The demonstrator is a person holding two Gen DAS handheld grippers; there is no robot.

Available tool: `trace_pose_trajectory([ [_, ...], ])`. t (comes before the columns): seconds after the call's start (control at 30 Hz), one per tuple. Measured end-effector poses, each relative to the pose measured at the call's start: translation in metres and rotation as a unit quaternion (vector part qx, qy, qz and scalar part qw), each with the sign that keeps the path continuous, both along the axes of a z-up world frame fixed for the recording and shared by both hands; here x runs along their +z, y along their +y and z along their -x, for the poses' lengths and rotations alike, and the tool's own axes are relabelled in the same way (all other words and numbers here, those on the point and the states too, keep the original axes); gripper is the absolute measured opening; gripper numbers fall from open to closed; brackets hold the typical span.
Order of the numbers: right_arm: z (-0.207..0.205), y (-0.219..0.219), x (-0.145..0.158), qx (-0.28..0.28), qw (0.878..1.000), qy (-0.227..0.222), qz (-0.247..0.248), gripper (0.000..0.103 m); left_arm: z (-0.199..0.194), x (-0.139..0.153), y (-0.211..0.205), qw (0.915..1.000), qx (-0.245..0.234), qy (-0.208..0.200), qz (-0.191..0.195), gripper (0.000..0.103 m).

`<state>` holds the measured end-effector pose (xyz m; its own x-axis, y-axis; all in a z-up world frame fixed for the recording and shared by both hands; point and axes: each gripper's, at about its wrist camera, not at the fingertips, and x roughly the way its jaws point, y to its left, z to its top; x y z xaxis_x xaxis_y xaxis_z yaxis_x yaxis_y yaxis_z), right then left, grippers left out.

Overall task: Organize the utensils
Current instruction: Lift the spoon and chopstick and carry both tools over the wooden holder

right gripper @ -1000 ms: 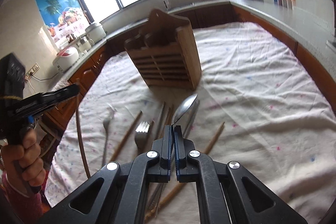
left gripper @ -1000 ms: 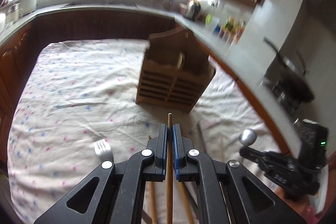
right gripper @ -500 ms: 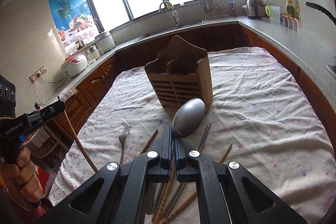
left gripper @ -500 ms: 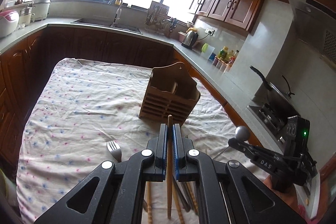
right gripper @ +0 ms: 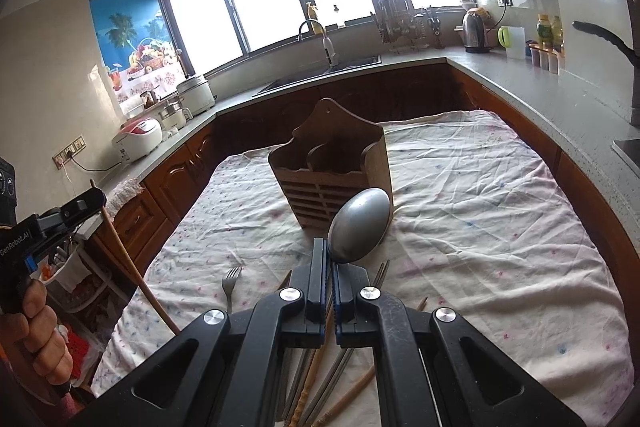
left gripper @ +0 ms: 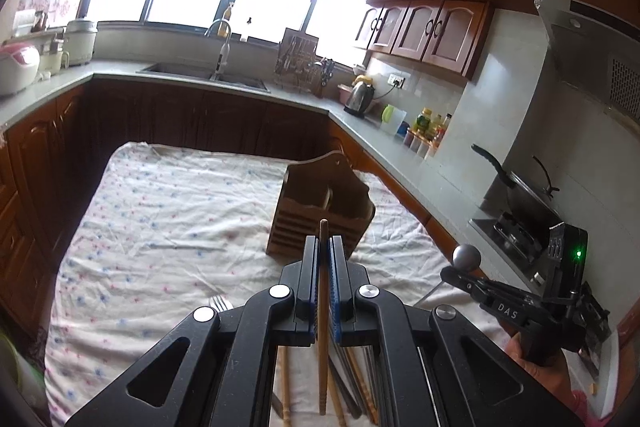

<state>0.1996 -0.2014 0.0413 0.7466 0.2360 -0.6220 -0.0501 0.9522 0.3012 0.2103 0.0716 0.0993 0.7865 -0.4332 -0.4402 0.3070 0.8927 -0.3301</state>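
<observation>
While both hands hang up over the surface (right gripper: 500, 187) w/ its spotty cloth, each one has a thing pinched tight. L gripper (left gripper: 324, 247) has its jaws squeezed on a wooden chopstick (left gripper: 323, 307), which sticks up a bit past the tips and hangs down long below. R gripper (right gripper: 331, 259) has its jaws squeezed on a metal spoon (right gripper: 360, 225), w/ the round bowl end poking out in front.

Wooden holder (right gripper: 332, 171) stands upright in the middle of the cloth, a little way ahead of both grippers, not touched by either. It has slots w/ a wall between them.

What could go wrong, I think:

- Chopstick is thin & smooth, and held far from its low end. If the hand tips fast it may swing or slip out & drop on the pile.
- Spoon is held by its skinny handle, so the heavy bowl end may twist round in the jaws.
- Long low end of the stick may bump the holder's front wall & push it over, or skid it on the wrinkly cloth.
- Both hands going for the holder at once may knock into each other, since they're close.
- A fork (right gripper: 231, 277) & more sticks (right gripper: 320, 387) lie just under the grippers; a low swing could scatter them.
</observation>
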Motion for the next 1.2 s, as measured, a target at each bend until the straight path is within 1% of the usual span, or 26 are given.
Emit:
trace_pose_trajectory([
  [0.1,-0.003,-0.002,0.002,-0.004,1.000,-0.005,0.004,0.002,0.001,0.003,-0.001,0.9999,0.006,-0.013,-0.004,0.003],
  [0.3,-0.013,-0.005,0.006,-0.011,1.000,-0.016,0.014,0.002,-0.003,0.005,0.000,0.9995,0.013,-0.030,0.002,0.003],
  [0.4,-0.023,-0.006,0.011,-0.014,0.999,-0.025,0.022,0.002,-0.011,0.007,-0.001,0.9993,0.017,-0.032,0.009,0.003],
  [0.57,-0.045,-0.008,0.026,-0.025,0.997,-0.054,0.043,0.002,-0.031,0.016,-0.002,0.9978,0.030,-0.056,0.019,0.003],
  [0.77,-0.084,-0.015,0.046,-0.042,0.994,-0.085,0.058,0.002,-0.071,0.029,-0.007,0.9947,0.051,-0.085,0.028,0.003],
  [0.97,-0.126,-0.024,0.053,-0.051,0.992,-0.093,0.070,0.002,-0.121,0.034,-0.017,0.9916,0.064,-0.106,0.037,0.003],
  [1.1,-0.151,-0.026,0.041,-0.049,0.993,-0.079,0.077,0.002,-0.159,0.030,-0.026,0.9885,0.083,-0.120,0.040,0.003],
  [1.2,-0.165,-0.025,0.023,-0.045,0.994,-0.060,0.079,0.002,-0.184,0.014,-0.036,0.9876,0.096,-0.119,0.036,0.003],
])
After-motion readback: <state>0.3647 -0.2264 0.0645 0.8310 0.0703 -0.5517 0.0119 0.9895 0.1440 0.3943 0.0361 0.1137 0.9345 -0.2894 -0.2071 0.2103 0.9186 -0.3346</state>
